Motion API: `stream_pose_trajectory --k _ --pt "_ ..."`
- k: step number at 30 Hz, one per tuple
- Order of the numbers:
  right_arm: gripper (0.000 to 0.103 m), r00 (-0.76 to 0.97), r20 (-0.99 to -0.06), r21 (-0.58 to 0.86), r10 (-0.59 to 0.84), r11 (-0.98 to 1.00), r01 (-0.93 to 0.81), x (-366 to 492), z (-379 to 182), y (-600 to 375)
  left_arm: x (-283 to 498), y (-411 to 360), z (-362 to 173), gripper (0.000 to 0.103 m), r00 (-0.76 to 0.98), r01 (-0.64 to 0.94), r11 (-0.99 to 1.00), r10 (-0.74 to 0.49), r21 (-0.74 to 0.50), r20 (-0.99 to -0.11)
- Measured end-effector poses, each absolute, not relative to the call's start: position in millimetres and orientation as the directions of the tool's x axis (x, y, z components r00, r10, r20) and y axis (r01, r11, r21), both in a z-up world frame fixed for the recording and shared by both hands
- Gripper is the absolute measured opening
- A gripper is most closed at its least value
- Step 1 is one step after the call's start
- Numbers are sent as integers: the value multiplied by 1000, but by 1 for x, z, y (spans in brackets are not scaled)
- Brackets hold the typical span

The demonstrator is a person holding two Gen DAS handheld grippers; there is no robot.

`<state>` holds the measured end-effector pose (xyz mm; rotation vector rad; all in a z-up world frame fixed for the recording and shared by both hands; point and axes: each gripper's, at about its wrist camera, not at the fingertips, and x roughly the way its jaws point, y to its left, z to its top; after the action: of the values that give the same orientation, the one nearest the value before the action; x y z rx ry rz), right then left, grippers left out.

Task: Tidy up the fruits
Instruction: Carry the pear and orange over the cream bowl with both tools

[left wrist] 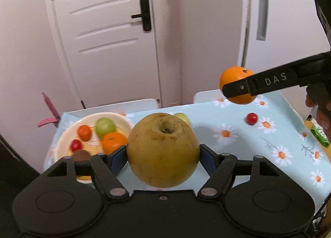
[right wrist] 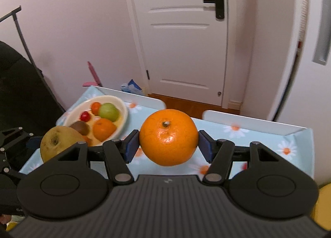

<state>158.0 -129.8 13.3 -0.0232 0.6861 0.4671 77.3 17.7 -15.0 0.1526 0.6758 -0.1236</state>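
Above the desk (left wrist: 238, 155), left gripper (left wrist: 163, 153) clamps the pear (left wrist: 163, 149), right gripper (right wrist: 168, 144) the orange (right wrist: 168, 140); lower each gently into the bowl (left wrist: 66, 134), avoiding fruit already there.

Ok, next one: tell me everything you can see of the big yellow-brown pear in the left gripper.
The pear is large, round and dull yellow-brown, its skin freckled with fine dark specks and russet smudges. A deep dark pit, ringed with brown, faces up and toward the camera. It looks whole and firm. The left gripper clamps it at its widest, one blue pad pressing each side, and holds it in the air above the flowered tablecloth, just right of the cream plate of fruit. Nothing else touches it.
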Motion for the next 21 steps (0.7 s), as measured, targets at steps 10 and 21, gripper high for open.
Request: stream_pose_trajectory --k 10,21 --pt "76 669 -606 133 431 884 -449 150 19 -53 72 90 -3 77 794 140 985 -48 105 -607" --pt "76 669 -609 139 427 887 -440 163 10 17 99 159 -7 77 797 140 985 -51 103 -601"
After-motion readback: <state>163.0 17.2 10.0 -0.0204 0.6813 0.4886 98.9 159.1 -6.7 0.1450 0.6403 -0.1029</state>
